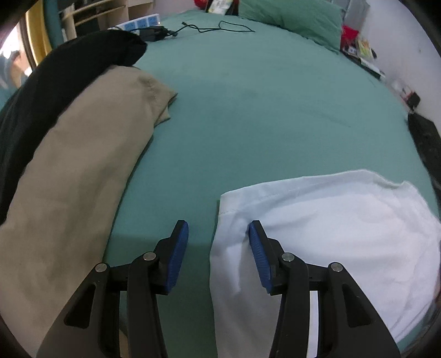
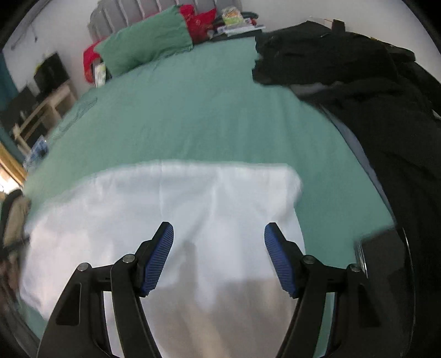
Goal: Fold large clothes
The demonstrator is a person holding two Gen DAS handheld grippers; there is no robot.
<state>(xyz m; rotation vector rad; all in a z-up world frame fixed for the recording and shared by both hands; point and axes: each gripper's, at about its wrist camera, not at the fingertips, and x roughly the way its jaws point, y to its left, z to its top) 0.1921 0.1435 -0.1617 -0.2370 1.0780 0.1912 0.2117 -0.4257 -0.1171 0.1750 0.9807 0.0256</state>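
My left gripper [image 1: 218, 242] and right gripper [image 2: 219, 241] both gape empty over the white folded cotton garment [image 2: 171, 220] on the green bedsheet [image 1: 248, 110]; I'd pinch its left edge squarely.

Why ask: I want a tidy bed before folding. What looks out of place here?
A charger with its loose cable lies on the sheet near the pillow. A black garment is heaped unfolded at the bed's edge. The white garment lies flat.
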